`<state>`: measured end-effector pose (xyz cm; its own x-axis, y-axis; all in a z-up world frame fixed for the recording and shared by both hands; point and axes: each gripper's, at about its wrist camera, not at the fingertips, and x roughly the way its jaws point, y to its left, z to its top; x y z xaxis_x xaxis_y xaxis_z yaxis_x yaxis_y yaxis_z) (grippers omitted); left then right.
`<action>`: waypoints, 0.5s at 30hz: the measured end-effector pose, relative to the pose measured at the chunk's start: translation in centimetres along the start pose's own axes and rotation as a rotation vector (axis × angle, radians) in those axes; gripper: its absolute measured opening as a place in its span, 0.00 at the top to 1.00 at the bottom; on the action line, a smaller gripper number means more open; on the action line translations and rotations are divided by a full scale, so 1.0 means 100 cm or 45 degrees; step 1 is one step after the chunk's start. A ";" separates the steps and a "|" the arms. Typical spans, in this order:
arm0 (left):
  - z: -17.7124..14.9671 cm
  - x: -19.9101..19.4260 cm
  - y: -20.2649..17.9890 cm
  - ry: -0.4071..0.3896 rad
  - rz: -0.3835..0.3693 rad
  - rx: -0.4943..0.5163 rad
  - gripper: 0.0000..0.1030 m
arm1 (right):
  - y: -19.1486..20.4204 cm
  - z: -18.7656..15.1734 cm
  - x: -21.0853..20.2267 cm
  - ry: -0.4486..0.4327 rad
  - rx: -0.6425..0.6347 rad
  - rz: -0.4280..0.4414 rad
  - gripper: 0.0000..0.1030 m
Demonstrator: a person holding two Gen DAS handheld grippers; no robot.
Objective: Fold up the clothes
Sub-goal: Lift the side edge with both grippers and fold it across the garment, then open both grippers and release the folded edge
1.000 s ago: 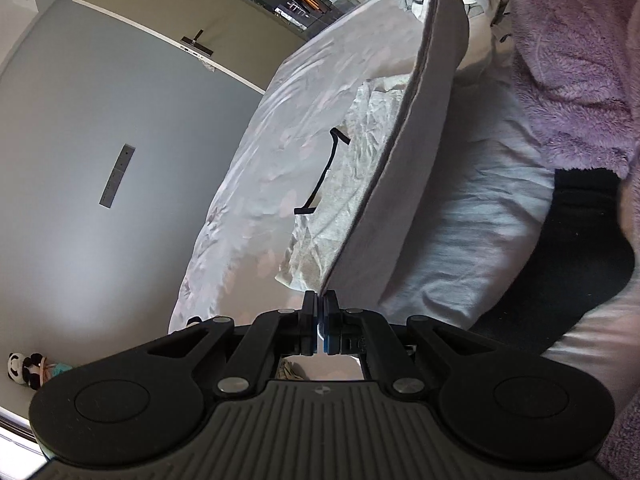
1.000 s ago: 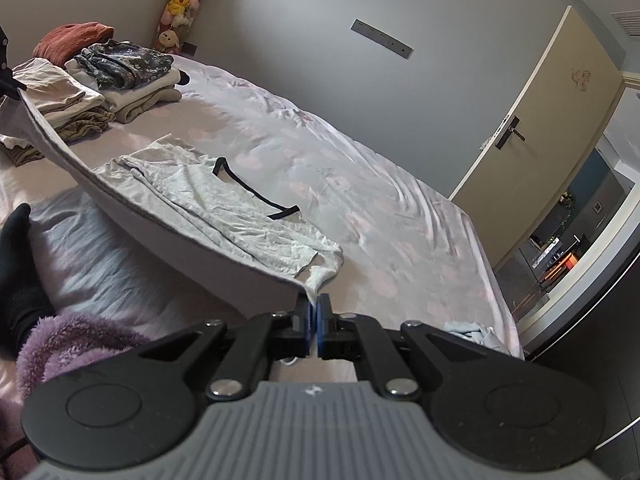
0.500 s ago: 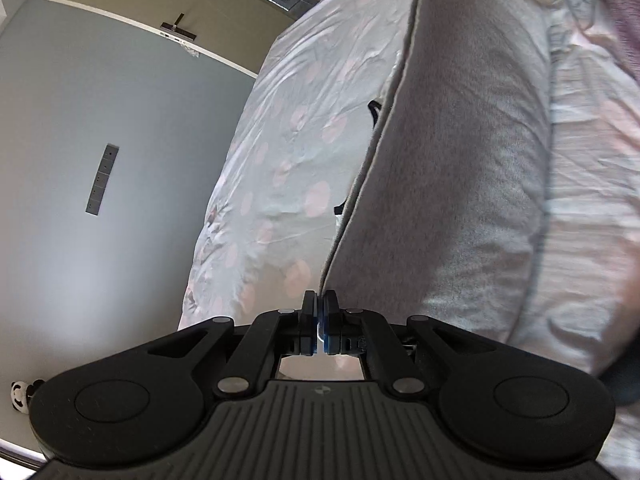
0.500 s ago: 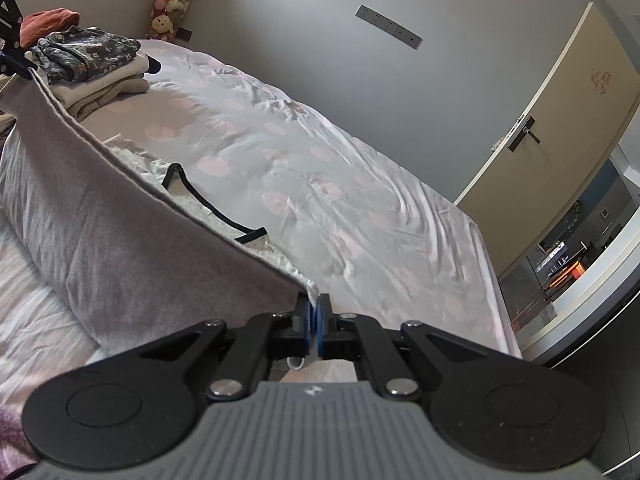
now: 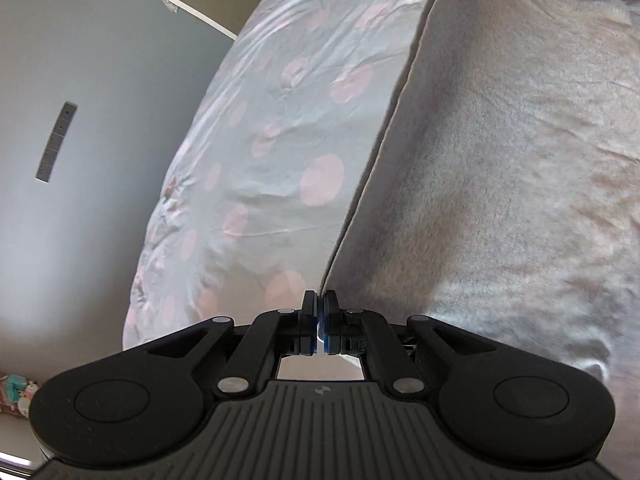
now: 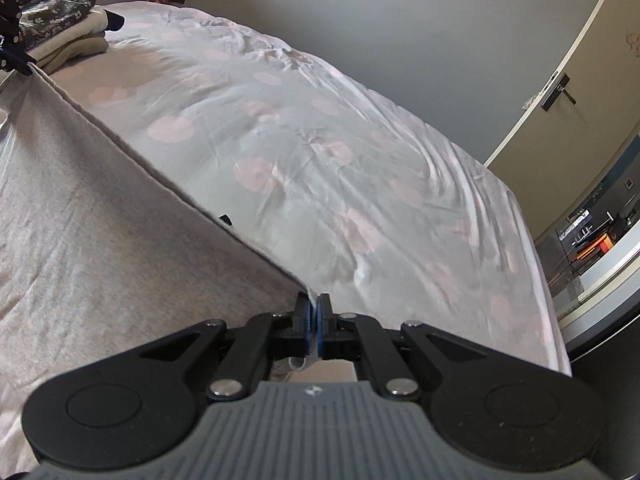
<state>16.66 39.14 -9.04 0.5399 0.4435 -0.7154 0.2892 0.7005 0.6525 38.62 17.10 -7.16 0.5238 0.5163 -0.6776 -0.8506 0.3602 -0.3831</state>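
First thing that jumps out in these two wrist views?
The grey garment, stretched taut with its hem running between both grippers: the left gripper and right gripper each pinch a corner. Beyond it lies the pink-dotted bedsheet, with folded clothes stacked at its far left corner.

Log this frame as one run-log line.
step: fold clothes | left claw: shut on grey garment corner | right claw: shut on other corner | edge: taut above bed sheet
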 end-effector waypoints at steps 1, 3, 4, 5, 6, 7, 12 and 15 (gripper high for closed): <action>0.001 0.011 0.002 0.010 -0.023 -0.010 0.99 | -0.002 0.001 0.014 0.016 0.013 0.016 0.96; 0.002 0.034 0.005 0.031 -0.068 -0.025 0.99 | -0.004 0.002 0.041 0.054 0.041 0.046 0.96; 0.001 0.044 0.005 0.039 -0.085 -0.027 0.99 | -0.005 0.001 0.053 0.070 0.056 0.059 0.96; 0.000 0.052 0.005 0.044 -0.095 -0.034 0.99 | -0.005 0.000 0.063 0.083 0.070 0.068 0.96; -0.001 0.060 0.005 0.047 -0.102 -0.045 0.99 | -0.005 0.000 0.074 0.095 0.084 0.077 0.96; -0.003 0.067 0.005 0.050 -0.108 -0.057 0.99 | -0.006 -0.001 0.082 0.104 0.093 0.082 0.96; -0.011 0.091 0.006 0.063 -0.150 -0.125 0.98 | -0.002 -0.005 0.106 0.125 0.108 0.097 0.96; -0.015 0.096 0.005 0.047 -0.141 -0.182 0.93 | -0.004 -0.008 0.112 0.126 0.142 0.098 0.93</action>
<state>20.77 44.60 -16.00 0.4806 0.3779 -0.7913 0.2282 0.8174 0.5290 44.79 22.14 -15.11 0.4453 0.4683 -0.7631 -0.8748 0.4094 -0.2592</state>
